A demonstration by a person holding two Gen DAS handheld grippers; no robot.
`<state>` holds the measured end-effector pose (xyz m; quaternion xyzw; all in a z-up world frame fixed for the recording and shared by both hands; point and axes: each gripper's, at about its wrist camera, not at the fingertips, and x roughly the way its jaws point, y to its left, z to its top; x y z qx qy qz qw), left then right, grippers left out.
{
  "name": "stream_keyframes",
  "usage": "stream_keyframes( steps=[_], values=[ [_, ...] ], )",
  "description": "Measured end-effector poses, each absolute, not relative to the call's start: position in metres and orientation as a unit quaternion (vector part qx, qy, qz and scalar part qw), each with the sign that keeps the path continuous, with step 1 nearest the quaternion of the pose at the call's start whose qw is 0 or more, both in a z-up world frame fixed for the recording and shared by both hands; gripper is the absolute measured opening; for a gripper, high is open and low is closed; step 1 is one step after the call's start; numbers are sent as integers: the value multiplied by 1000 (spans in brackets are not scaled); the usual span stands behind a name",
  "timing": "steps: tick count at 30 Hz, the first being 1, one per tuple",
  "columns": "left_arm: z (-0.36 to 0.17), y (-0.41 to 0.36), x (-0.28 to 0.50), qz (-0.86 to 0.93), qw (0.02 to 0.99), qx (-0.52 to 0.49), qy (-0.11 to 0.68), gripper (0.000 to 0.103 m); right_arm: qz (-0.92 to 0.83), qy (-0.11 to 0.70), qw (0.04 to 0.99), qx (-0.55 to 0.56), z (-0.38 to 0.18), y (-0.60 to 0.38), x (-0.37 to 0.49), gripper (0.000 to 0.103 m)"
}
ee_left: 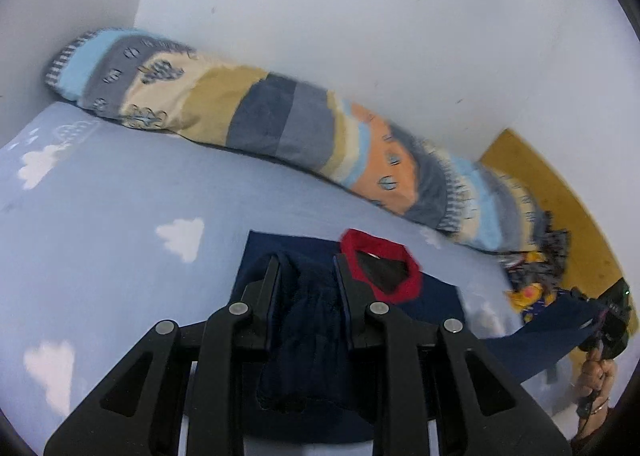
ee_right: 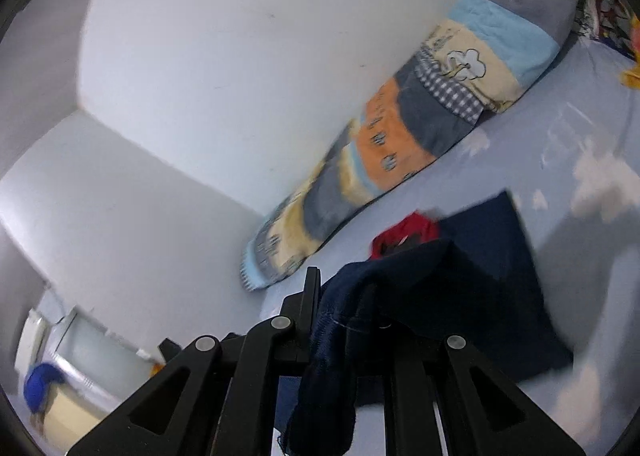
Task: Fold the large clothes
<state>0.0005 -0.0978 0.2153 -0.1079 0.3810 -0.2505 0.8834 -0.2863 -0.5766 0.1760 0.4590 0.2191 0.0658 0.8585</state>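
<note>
Two tools are clamped on the same garment, a dark navy shirt with a red collar. In the left wrist view, the left tool is seen closed on a thick bunch of the navy cloth, which hangs down in soft folds between its fingers. In the right wrist view, the right tool is pressed almost together on a hemmed edge of the same cloth, and a loose corner droops below it. The right tool is also seen at the right edge of the left view, held by a hand, with a navy edge stretched up to it.

The garment is judged to be light, soft and without any stiffness: where it is not supported it sags, and it is expected to crease or slide out if only a thin edge is pinched. A hold at the hem corners or at the shoulders, with some layers gathered, is judged to be safer than a hold in the middle.

Beyond the tools, the rest of the shirt lies flat on the bed, on a pale blue sheet with white clouds. Behind the shirt, a long striped bolster pillow is laid against the white wall. Right of the pillow, some coloured bedding is seen, too blurred to be named.
</note>
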Motion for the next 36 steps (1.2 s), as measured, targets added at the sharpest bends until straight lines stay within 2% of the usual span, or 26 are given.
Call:
stream_keyframes(
  steps=[3,5,7,9,10,15,20,21,22,26,28,30,31,36],
  values=[
    [180,-123,64,-230,870,-115,421,23,28,243,847,473,140,-608,-223,11],
    [154,-132,102,-211,857,-129,451,26,3,267,832,487,131,-628,-172,18],
    [134,-130,125,-174,854,-147,468,28,-6,295,806,513,107,-649,-130,34],
    [119,-121,137,-149,851,-168,475,31,-31,309,795,521,89,-662,-112,39],
    [116,-117,139,-141,850,-172,478,40,-36,308,788,532,79,-667,-109,46],
    [117,-111,114,-173,862,-132,457,41,-30,285,806,517,82,-670,-119,52],
    [108,-143,77,-244,860,-70,443,44,26,299,843,446,99,-623,-120,52],
    [101,-150,69,-245,862,-47,442,48,22,303,848,434,99,-619,-119,52],
    [96,-153,67,-240,861,-36,446,52,18,309,849,428,94,-617,-117,52],
    [55,-139,75,-185,851,-19,492,51,-51,341,817,462,51,-642,-124,50],
    [51,-125,75,-171,854,-16,492,46,-137,366,789,474,26,-662,-144,42],
    [59,-116,67,-127,868,13,480,50,-193,372,766,487,16,-677,-171,22],
    [69,-109,59,-130,876,7,465,50,-223,366,767,478,21,-678,-188,26],
    [103,-97,9,-171,892,-35,416,51,-172,298,856,387,84,-611,-220,29]
  ],
)
